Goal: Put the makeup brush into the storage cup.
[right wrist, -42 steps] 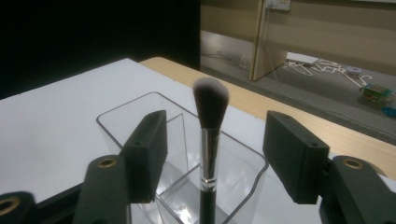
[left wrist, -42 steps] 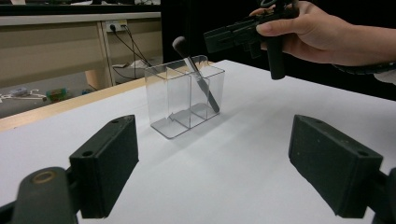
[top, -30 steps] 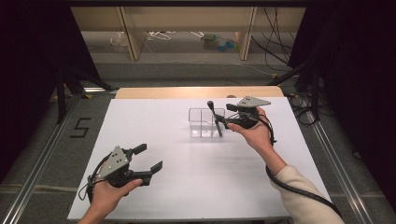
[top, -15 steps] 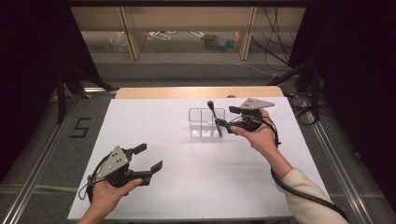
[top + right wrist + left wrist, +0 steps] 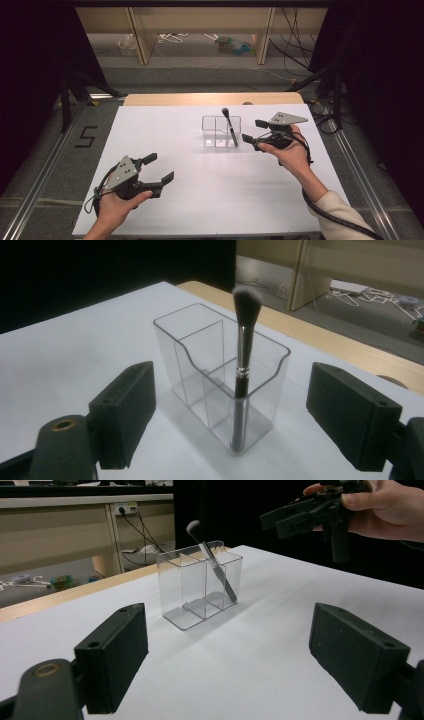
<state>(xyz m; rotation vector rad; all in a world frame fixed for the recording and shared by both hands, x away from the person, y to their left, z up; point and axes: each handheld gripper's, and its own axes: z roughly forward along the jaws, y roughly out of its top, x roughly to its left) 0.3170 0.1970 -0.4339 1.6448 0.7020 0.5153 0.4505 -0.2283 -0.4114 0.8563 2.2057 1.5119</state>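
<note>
The white counter (image 5: 200,200) holds a clear box (image 5: 220,132) near its far edge, a bit toward the right side. A brush (image 5: 230,128) stands in the box's right end, leaning, fluffy tip up. The right tongs (image 5: 251,131) are just beside the box; their jaws have just been opening, with nothing between them. The left tongs (image 5: 159,168) wait open near the front left corner.
</note>
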